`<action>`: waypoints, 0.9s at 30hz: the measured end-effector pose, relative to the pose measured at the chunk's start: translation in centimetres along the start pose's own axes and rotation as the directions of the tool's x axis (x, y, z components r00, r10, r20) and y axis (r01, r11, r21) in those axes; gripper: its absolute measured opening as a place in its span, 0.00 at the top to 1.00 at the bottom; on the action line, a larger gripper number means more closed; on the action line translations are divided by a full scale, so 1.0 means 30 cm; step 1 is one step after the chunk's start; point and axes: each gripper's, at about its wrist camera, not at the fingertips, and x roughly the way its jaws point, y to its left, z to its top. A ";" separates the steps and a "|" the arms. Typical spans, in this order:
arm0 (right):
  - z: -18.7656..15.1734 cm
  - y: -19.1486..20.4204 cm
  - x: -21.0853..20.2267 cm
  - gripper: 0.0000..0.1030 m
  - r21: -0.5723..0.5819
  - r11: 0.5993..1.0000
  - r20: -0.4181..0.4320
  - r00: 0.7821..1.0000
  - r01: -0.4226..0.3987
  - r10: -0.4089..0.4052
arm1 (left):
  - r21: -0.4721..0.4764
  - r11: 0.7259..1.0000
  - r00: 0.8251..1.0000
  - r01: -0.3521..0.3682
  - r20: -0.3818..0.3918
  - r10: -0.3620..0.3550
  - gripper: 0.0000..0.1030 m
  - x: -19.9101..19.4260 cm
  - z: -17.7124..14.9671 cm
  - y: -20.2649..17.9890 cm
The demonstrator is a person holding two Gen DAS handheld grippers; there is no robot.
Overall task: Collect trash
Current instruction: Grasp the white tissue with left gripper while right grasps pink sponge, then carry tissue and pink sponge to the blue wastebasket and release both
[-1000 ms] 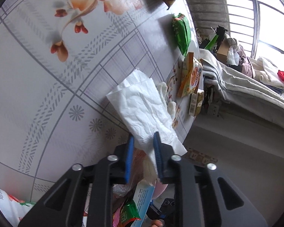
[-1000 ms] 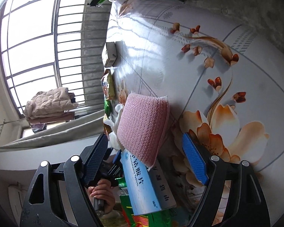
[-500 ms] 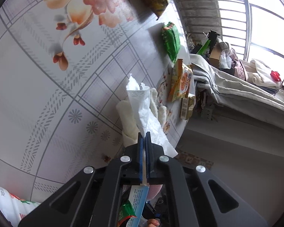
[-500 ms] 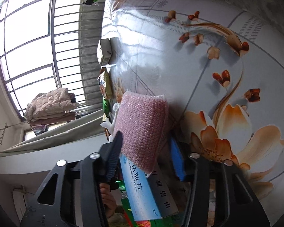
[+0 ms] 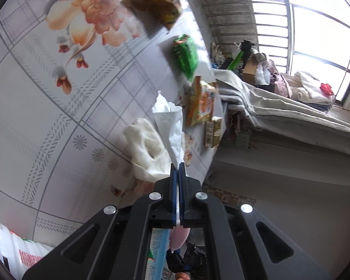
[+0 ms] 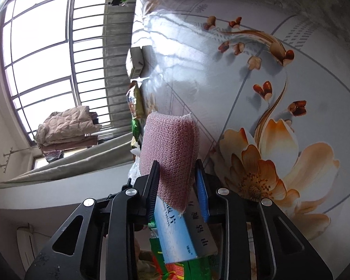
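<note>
Hand-held gripper on my left is clamped fully on a white tissue, pinched at its corner so it hangs clear of the tabletop for carrying off. My right hand-held gripper has just been closing; its jaws now squeeze the pink sponge above a blue box. Snack wrappers lie along the floral cloth's edge, near a barred window.

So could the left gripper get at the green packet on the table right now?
Probably not yet: the left gripper is shut on a white tissue, so its jaws are taken. The way to the green packet looks otherwise free.
</note>
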 end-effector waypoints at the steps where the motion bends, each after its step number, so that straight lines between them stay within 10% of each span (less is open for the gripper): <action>1: -0.002 0.005 -0.003 0.73 -0.001 1.000 0.002 1.000 -0.005 0.005 | 0.007 1.000 1.000 0.008 0.003 -0.008 1.00 -0.007 -0.005 -0.006; 27: -0.100 0.070 -0.200 0.74 -0.112 0.980 0.013 0.986 -0.164 0.166 | 0.286 0.942 0.984 0.178 -0.074 -0.163 1.00 -0.150 -0.351 -0.349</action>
